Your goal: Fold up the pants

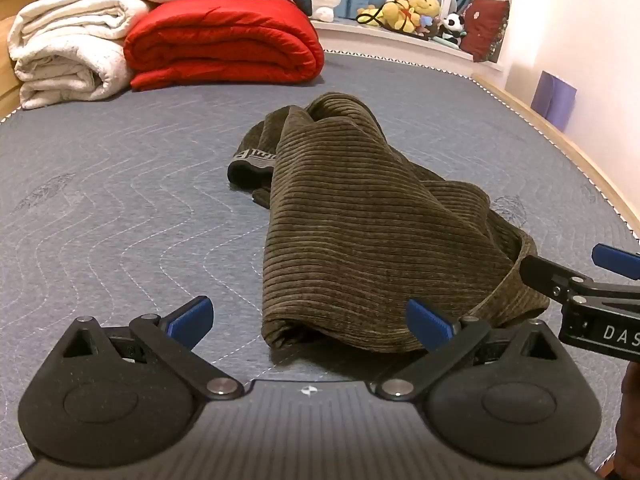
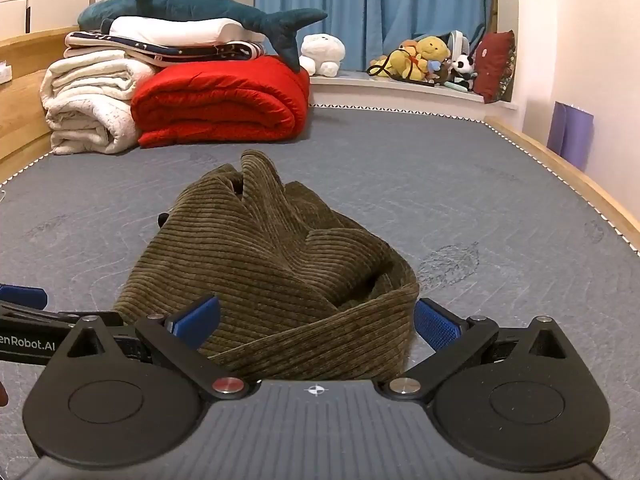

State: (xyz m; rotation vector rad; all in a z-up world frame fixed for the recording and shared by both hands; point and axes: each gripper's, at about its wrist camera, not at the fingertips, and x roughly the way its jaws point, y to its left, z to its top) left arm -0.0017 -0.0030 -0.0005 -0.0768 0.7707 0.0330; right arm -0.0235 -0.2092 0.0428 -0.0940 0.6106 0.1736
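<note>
Both tilted downward, the left hand-held gripper and right hand-held gripper gape wide — empty — beside the crumpled pants.

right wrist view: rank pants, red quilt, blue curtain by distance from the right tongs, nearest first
From the right tongs:
1. Pants, crumpled on the mattress right ahead, their near edge between the open jaws.
2. Red quilt, folded at the far left of the mattress.
3. Blue curtain, at the back wall, beyond the mattress.
</note>
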